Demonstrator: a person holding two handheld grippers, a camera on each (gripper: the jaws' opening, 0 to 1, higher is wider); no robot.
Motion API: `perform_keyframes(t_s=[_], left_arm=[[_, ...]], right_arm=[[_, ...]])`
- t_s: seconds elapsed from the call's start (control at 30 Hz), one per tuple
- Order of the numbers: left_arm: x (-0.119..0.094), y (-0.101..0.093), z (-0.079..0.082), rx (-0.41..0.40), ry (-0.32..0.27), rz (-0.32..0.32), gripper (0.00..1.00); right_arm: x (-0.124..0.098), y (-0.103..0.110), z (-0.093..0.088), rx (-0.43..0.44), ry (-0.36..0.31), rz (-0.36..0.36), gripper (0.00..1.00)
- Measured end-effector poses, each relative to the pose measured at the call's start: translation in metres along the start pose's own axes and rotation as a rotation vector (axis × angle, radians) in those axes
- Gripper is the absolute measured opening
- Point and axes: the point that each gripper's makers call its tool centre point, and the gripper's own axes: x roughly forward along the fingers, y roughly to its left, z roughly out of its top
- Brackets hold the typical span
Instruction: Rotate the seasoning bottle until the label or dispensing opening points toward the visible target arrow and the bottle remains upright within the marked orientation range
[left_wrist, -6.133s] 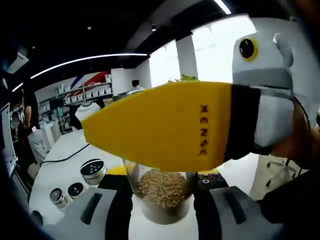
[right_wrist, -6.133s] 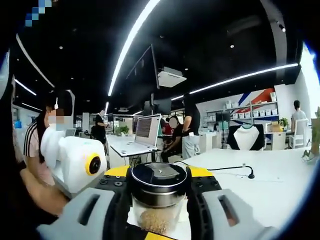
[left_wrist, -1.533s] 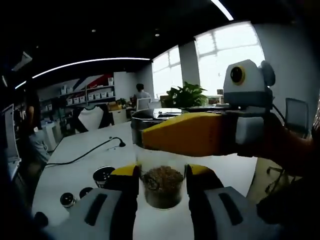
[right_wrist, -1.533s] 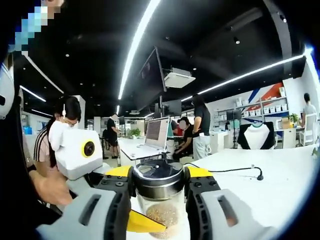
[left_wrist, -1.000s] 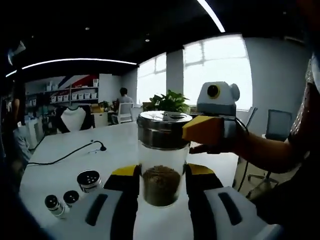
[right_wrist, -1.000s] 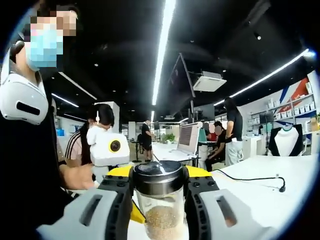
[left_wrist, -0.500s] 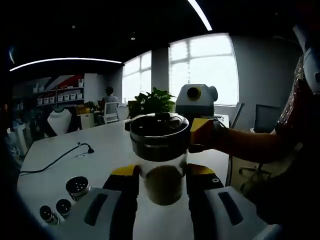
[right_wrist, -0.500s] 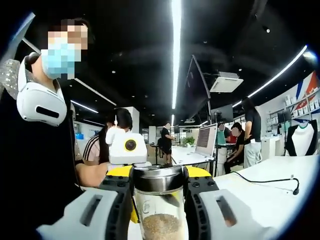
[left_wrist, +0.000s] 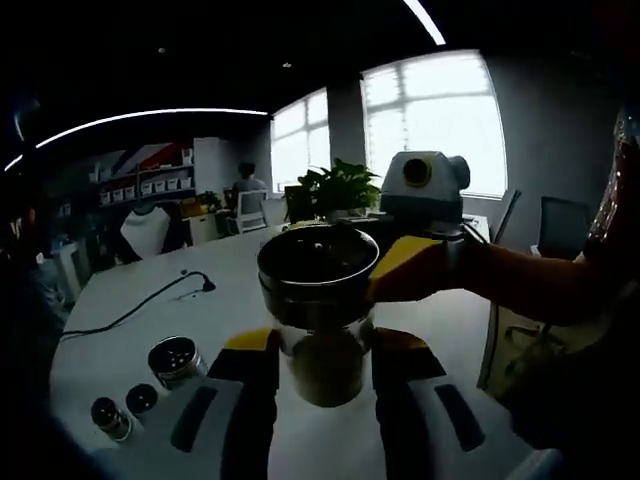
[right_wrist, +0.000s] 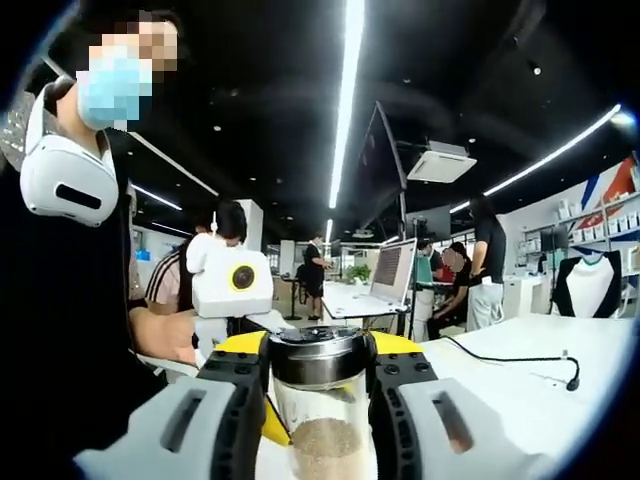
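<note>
Both sets of jaws are clamped on the same seasoning bottle. The left gripper pinches the clear glass body low down, where the brown granules sit, while the right gripper squeezes it higher, its black pads pressed against the steel cap. The bottle is held up off the white table, roughly upright, with the cap's open rim tipped a little toward the left gripper view. In that view the right gripper's yellow jaw reaches in from the right and meets the cap's side, with the person's hand behind it. In the right gripper view the left gripper's white housing sits just beyond the bottle, gripped by the person's other hand.

On the table to the left lie a round shaker lid and two small dark-capped jars, close together and well apart from the bottle. A black cable trails across the tabletop.

Beyond, there is a leafy potted plant by bright windows, shelves with boxes, a mannequin torso, a laptop on another desk, several people standing around it, and long strip lights on a black ceiling.
</note>
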Motion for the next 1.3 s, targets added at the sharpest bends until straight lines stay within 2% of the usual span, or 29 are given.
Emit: perform_keyframes(t_s=[0.17, 0.33, 0.4, 0.53, 0.7, 0.77, 0.87, 0.97, 1.03, 1.17, 1.3], left_arm=[[0.001, 0.014, -0.012, -0.006, 0.049, 0.113, 0.38], [0.001, 0.018, -0.016, -0.024, 0.058, 0.161, 0.38], [0.0, 0.019, -0.018, -0.017, 0.064, 0.179, 0.38], [-0.001, 0.02, -0.024, -0.015, 0.073, 0.187, 0.38], [0.0, 0.022, -0.03, -0.036, 0.063, 0.153, 0.39], [0.002, 0.022, -0.035, -0.091, 0.055, 0.121, 0.39], [0.002, 0.024, -0.043, -0.167, 0.045, 0.093, 0.37], [-0.005, 0.027, -0.054, -0.163, 0.059, 0.098, 0.38], [-0.011, 0.026, -0.062, -0.215, 0.056, 0.083, 0.4], [-0.024, 0.033, -0.075, -0.218, 0.063, 0.107, 0.46], [-0.031, 0.039, -0.083, -0.226, 0.078, 0.131, 0.49]], right_arm=[[0.009, -0.011, -0.013, -0.013, 0.068, -0.147, 0.35], [0.017, -0.019, -0.018, -0.012, 0.082, -0.294, 0.36], [0.019, -0.02, -0.02, -0.002, 0.082, -0.323, 0.37], [0.018, -0.023, -0.025, 0.017, 0.094, -0.327, 0.36], [0.015, -0.03, -0.033, 0.149, 0.042, -0.279, 0.35], [0.014, -0.036, -0.04, 0.18, 0.028, -0.255, 0.35], [0.014, -0.039, -0.046, 0.187, 0.019, -0.242, 0.35], [0.008, -0.051, -0.049, 0.193, 0.0, -0.256, 0.35], [0.003, -0.063, -0.051, 0.201, -0.009, -0.273, 0.35], [0.0, -0.083, -0.059, 0.179, -0.006, -0.298, 0.35], [0.004, -0.095, -0.066, 0.149, 0.006, -0.283, 0.35]])
